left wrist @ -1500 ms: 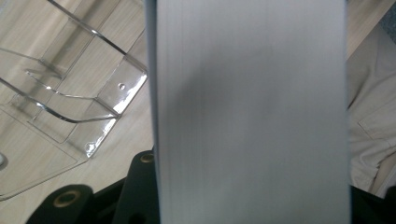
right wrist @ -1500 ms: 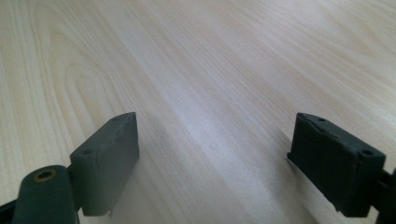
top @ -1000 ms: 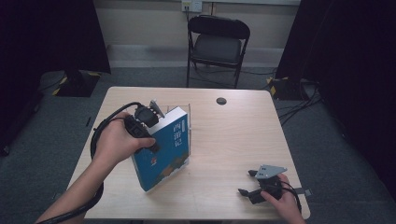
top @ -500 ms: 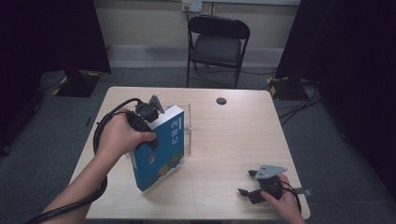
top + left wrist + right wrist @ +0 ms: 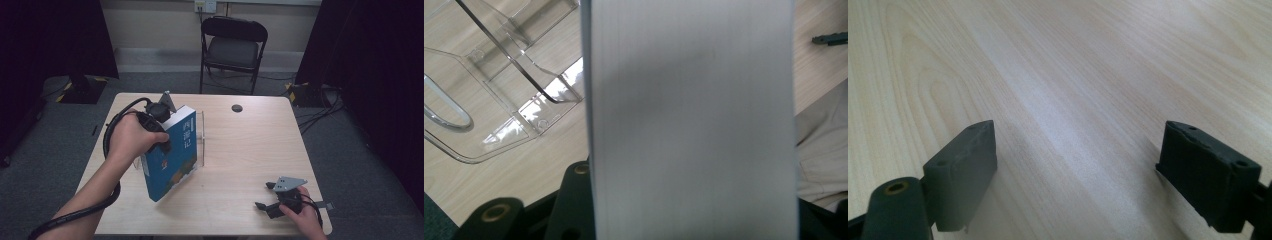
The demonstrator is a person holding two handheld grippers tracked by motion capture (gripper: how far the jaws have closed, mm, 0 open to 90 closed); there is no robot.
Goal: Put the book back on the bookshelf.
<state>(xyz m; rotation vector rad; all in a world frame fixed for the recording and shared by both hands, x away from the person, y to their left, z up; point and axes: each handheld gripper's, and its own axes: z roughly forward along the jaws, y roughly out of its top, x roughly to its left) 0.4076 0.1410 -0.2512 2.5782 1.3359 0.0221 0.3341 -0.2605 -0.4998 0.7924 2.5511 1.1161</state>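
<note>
Gripping the thick blue paperback book [image 5: 172, 155] tilted, your left gripper [image 5: 159, 112] fingers risk knocking the clear acrylic stand [image 5: 201, 140]; right gripper [image 5: 270, 197] fingers wide.

Your left gripper [image 5: 167, 107] has a black body, a round black housing on top and a grey three-cornered plate. A thick black cable loops from it along your bare forearm. Your right gripper [image 5: 264, 196] is likewise black, with its own grey three-cornered plate and a thin black cable. In the right gripper view, your jaws are matte black blocks with small screw holes; a brass-coloured bushing sits at the left jaw's base.
</note>
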